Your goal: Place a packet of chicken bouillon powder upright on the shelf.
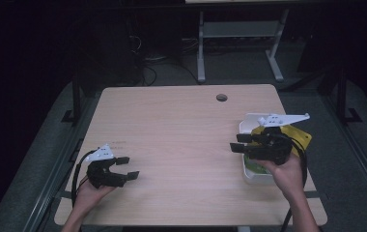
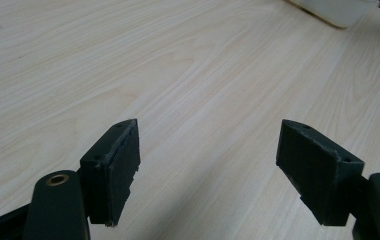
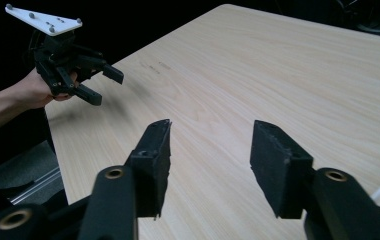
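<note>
My left gripper hovers over the front left of the wooden table, open, with bare wood between its jaws. My right gripper is held at the right side of the table, just above a white tray, and it is open too, nothing between its jaws. The right gripper view looks across the table at the left gripper, held in a hand, with its jaws spread.
The white tray holds something yellow and something green, partly hidden by the right gripper. A corner of the tray shows in the left gripper view. A round cable hole lies near the table's far edge.
</note>
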`<action>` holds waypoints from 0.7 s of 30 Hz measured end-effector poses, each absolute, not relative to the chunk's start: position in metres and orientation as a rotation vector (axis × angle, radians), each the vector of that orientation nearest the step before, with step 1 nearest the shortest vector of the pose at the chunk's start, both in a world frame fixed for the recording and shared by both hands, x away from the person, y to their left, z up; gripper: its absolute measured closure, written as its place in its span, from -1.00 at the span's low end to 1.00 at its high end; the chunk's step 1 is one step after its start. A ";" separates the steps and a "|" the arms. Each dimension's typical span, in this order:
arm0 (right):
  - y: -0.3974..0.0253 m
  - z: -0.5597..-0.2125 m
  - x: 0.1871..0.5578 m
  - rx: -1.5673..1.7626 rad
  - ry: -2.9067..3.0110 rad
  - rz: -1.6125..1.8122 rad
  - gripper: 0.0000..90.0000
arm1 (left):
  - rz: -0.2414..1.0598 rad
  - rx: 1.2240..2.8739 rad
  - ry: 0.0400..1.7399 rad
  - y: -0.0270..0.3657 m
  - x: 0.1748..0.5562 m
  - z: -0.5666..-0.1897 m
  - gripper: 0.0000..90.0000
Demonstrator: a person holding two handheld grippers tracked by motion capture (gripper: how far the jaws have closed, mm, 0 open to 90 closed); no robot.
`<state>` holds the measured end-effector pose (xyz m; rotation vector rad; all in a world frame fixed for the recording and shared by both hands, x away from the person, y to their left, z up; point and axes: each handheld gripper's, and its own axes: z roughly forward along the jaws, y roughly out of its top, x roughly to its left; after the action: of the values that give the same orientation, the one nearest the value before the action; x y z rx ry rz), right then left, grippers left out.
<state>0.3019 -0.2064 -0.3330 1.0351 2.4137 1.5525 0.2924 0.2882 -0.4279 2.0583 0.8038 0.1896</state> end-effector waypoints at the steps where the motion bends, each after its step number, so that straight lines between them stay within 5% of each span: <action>1: -0.205 -0.334 0.303 1.038 2.418 1.554 0.06 | 0.193 2.057 0.805 0.288 0.291 -0.427 -0.45; 21: -0.162 -0.354 0.299 0.986 2.510 1.546 -0.10 | 0.212 2.061 0.803 0.288 0.269 -0.426 -0.47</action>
<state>0.2987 -0.1621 -0.3542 0.9860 2.5100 1.5460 0.2689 0.2877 -0.4263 2.0612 0.8025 0.2121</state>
